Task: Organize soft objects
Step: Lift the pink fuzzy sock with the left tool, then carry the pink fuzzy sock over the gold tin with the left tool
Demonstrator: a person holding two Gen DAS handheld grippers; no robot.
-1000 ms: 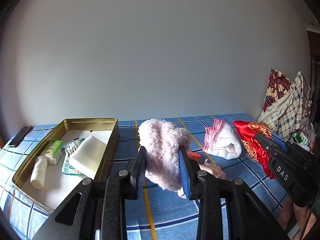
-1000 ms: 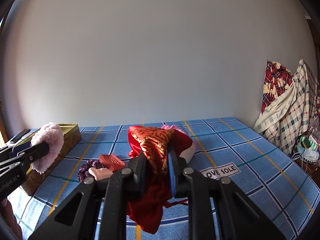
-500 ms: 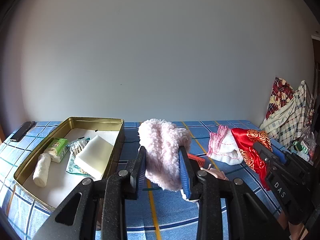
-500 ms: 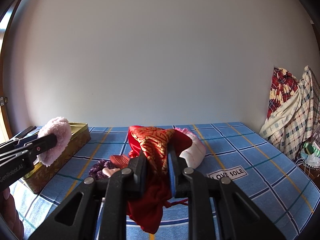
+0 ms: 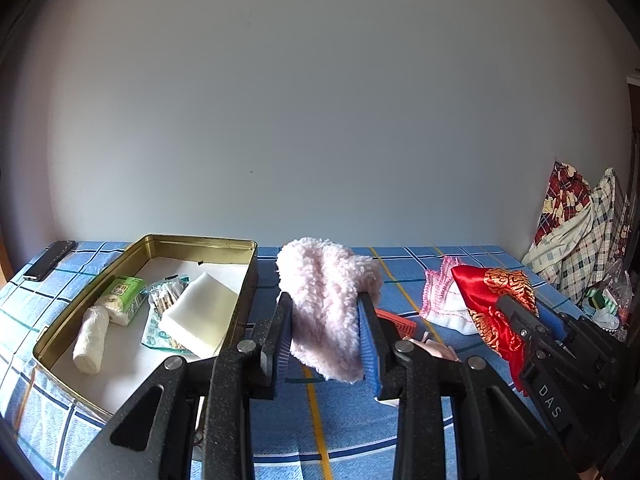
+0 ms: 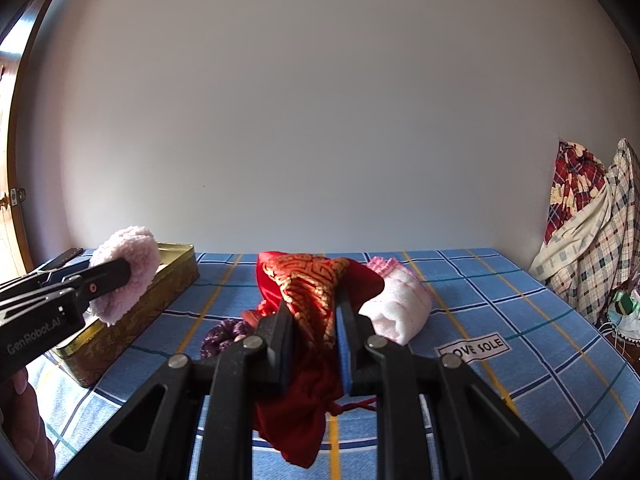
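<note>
The left gripper (image 5: 325,334) clamps a pink fluffy cloth (image 5: 326,304) above the blue checked bed (image 5: 400,432), beside an open gold tin (image 5: 240,280); the right gripper (image 5: 516,316) pinches a red pouch (image 5: 486,300).

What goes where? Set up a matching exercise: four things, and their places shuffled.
Things:
1. fluffy pink cloth
2. red pouch
3. white foam pad
4. phone

Places:
A. inside the gold tin
B. in the right gripper
C. on the checked sheet beyond the tin
D. in the left gripper

Pairs: 1-D, 2-B, 3-A, 4-C
</note>
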